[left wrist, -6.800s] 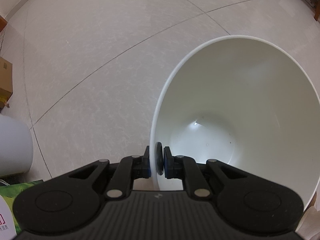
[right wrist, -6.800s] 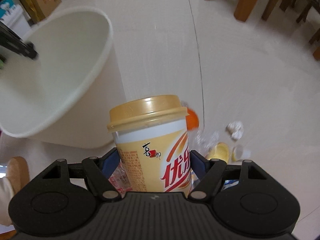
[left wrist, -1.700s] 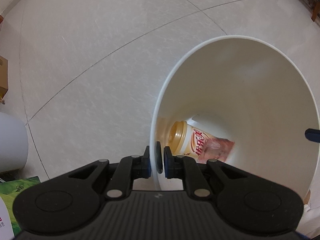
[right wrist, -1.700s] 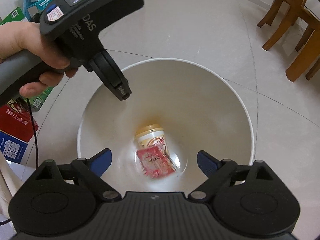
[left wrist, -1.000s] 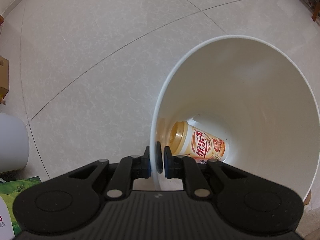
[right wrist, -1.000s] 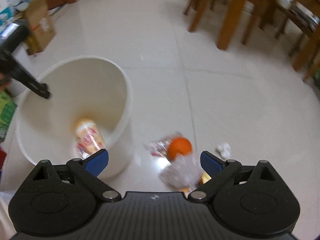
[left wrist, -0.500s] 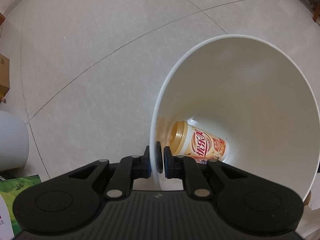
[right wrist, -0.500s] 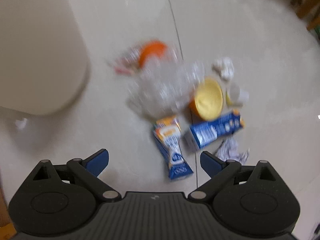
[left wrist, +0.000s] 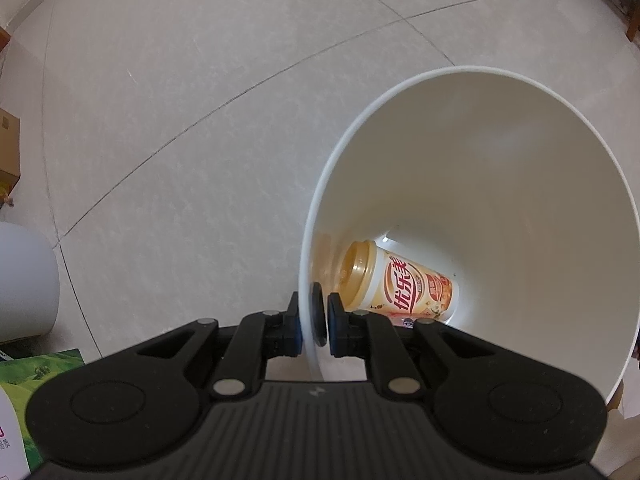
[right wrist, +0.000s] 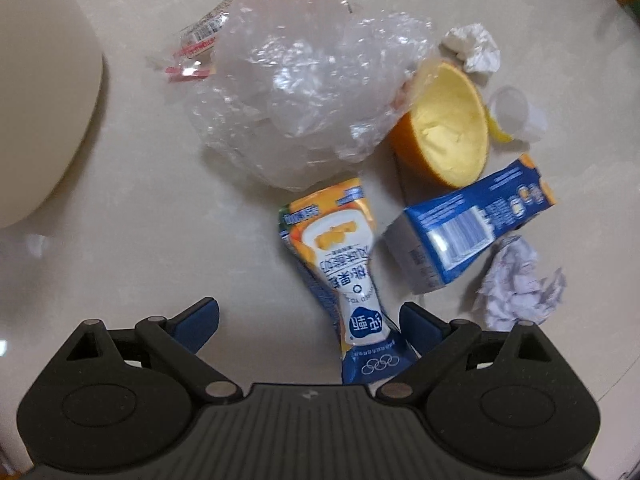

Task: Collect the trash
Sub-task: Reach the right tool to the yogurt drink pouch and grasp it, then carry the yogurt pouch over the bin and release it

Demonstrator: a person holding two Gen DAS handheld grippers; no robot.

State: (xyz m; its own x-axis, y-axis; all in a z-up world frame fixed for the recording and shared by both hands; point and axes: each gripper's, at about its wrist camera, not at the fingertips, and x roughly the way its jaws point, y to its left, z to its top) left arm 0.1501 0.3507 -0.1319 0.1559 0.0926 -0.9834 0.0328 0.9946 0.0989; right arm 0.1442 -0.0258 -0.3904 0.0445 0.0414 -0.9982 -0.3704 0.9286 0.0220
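Observation:
My left gripper (left wrist: 314,318) is shut on the near rim of the white bin (left wrist: 500,184). A yellow milk-tea cup (left wrist: 400,280) lies on its side at the bin's bottom, with a red wrapper (left wrist: 402,321) partly hidden under it. In the right wrist view my right gripper (right wrist: 310,322) stands open just above the floor. A squeezed yoghurt pouch (right wrist: 344,272) lies between its fingers, nearer the right one, untouched. Around it lie a blue carton (right wrist: 468,228), an orange peel half (right wrist: 448,132), a clear plastic bag (right wrist: 308,96) and crumpled paper (right wrist: 520,288).
The bin's side (right wrist: 44,112) fills the left of the right wrist view. A second paper ball (right wrist: 474,50), a small clear cup (right wrist: 518,114) and a red-striped wrapper (right wrist: 194,52) lie beyond the bag. A white cylinder (left wrist: 24,284) and a cardboard box (left wrist: 9,148) stand at left.
My right gripper has swung from beside the bin down to the trash pile, which now looms larger, the pouch between its open fingers. The left gripper and bin have not moved.

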